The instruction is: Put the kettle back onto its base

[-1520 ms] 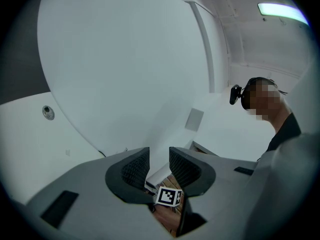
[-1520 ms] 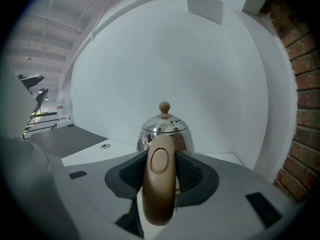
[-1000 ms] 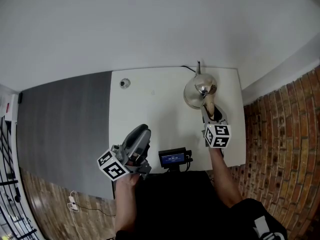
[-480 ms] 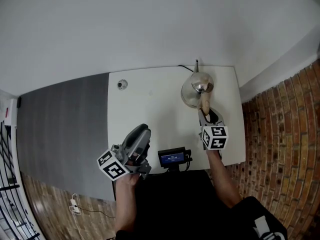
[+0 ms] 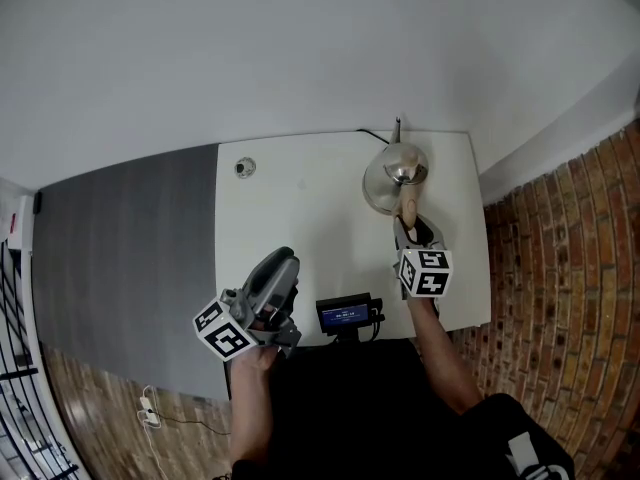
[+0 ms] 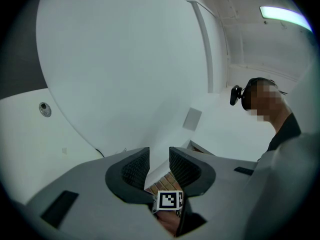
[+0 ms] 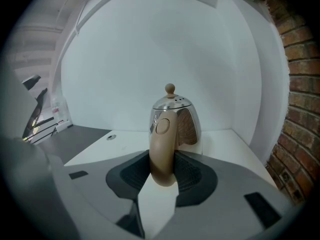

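Right tongs (image 7: 163,173) have just closed in and now clamp the tan handle (image 7: 162,144) of the polished steel kettle (image 5: 396,171), far right on the white counter (image 5: 300,218). Left tongs (image 6: 159,167) open, empty, at near edge. Blue-lit display (image 5: 346,316): print too small to read.

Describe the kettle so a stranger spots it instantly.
Find the white table beside the brick wall. In its far corner nearest the bricks stands the kettle: a shiny steel dome with a tan handle, unlike the black screen unit at the near edge.
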`<state>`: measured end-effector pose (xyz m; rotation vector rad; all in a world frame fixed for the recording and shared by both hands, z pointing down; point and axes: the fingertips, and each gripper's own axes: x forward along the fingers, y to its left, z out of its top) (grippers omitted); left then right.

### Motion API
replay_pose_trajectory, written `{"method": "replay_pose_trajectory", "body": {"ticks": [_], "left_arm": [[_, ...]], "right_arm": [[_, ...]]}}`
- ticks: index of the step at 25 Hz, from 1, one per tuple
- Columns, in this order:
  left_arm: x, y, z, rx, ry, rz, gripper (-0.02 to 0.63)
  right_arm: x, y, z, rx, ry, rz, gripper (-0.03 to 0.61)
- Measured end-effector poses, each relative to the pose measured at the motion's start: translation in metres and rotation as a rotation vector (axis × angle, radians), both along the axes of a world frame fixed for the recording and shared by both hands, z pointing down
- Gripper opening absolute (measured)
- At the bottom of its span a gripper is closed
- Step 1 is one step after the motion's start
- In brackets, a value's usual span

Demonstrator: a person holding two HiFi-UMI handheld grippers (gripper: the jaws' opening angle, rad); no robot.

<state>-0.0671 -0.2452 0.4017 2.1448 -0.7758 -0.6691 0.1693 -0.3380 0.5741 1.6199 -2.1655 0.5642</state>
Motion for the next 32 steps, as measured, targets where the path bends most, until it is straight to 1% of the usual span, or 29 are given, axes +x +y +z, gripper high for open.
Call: {"method": "replay_pose_trajectory", "body": {"ticks": [7,21,27,32], "left_arm": [[-0.001,0.001,-0.001,0.001,0.002,-0.002,0.121],[-0.006,0.003,-0.001,0.011,0.014,0.005,0.120],[-0.014,0.009,-0.005,0.022,0.020,0.009,0.120],[-0.020,0.011,-0.002,0.021,0.038,0.033,0.120]], "right_arm": [[-0.004,0.001,0.001,-0.009,-0.009,0.011,0.143],[0.000,0.000,0.003,0.001,0.010,0.016,0.143],[0.001,0.001,0.002,0.006,0.015,0.018,0.143],[0.005,0.010,-0.005,0.017,0.035,0.051,0.143]]}}
